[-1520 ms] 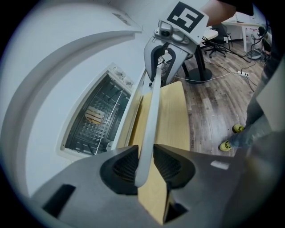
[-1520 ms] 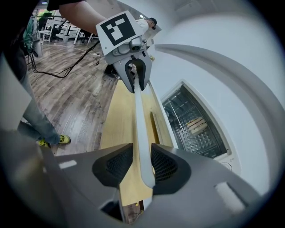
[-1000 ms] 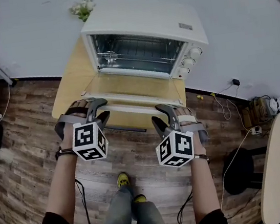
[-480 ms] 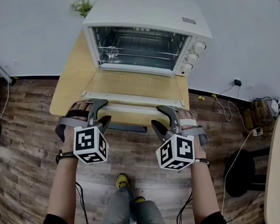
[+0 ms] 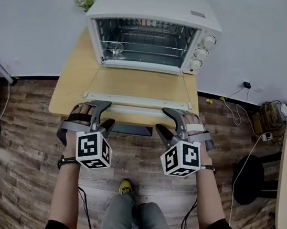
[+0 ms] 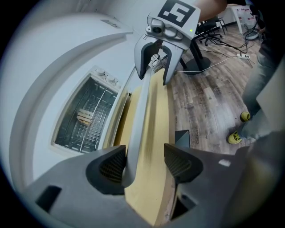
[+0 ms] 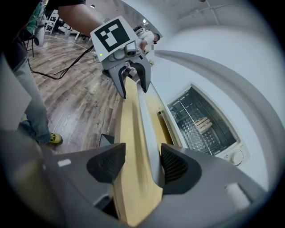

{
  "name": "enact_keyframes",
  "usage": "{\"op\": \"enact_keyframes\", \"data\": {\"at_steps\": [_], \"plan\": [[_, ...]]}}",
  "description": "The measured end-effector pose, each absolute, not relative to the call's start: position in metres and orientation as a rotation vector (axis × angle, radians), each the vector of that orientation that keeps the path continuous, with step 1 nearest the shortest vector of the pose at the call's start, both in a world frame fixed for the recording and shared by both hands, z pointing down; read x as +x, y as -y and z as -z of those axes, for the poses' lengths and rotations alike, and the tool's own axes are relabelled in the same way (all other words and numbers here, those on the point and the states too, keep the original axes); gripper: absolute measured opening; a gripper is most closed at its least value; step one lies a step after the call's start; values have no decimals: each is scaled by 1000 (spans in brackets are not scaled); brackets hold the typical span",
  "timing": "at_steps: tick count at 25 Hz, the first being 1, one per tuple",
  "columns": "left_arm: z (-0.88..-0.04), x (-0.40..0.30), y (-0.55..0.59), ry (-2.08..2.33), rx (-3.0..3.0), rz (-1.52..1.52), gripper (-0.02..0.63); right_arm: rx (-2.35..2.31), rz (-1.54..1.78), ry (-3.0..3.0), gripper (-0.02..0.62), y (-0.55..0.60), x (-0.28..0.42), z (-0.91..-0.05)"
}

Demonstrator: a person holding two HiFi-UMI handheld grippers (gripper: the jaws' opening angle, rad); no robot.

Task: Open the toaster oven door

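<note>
Nearest, the left gripper (image 6: 146, 161) and right gripper (image 7: 141, 161) each straddle the door's handle bar (image 6: 139, 111), jaws opening, pads seemingly not pinching it. Beyond, the door (image 5: 139, 85) lies flat on the table (image 5: 68, 90) before the toaster oven (image 5: 159, 3). It looks stiff, hinged and light, and is best taken by that smooth, likely slippery bar.

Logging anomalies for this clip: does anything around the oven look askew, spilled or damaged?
Nothing stands out. The toaster oven sits upright on the table, its door folded down flat and intact. The left gripper and right gripper are opening their jaws, with the door handle between them.
</note>
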State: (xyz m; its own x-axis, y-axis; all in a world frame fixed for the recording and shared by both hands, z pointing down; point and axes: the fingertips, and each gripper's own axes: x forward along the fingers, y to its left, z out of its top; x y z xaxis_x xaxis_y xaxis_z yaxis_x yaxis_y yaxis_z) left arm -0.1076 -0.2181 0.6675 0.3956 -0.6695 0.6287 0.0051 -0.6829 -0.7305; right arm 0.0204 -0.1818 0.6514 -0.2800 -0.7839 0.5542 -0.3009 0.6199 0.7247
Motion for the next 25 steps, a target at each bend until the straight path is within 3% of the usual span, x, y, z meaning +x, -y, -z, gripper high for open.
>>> {"op": "enact_keyframes", "data": {"at_steps": [25], "plan": [[-707,-108,214,-623,-1936,1266,290,890,719,1824,276,177,19,-691]]}}
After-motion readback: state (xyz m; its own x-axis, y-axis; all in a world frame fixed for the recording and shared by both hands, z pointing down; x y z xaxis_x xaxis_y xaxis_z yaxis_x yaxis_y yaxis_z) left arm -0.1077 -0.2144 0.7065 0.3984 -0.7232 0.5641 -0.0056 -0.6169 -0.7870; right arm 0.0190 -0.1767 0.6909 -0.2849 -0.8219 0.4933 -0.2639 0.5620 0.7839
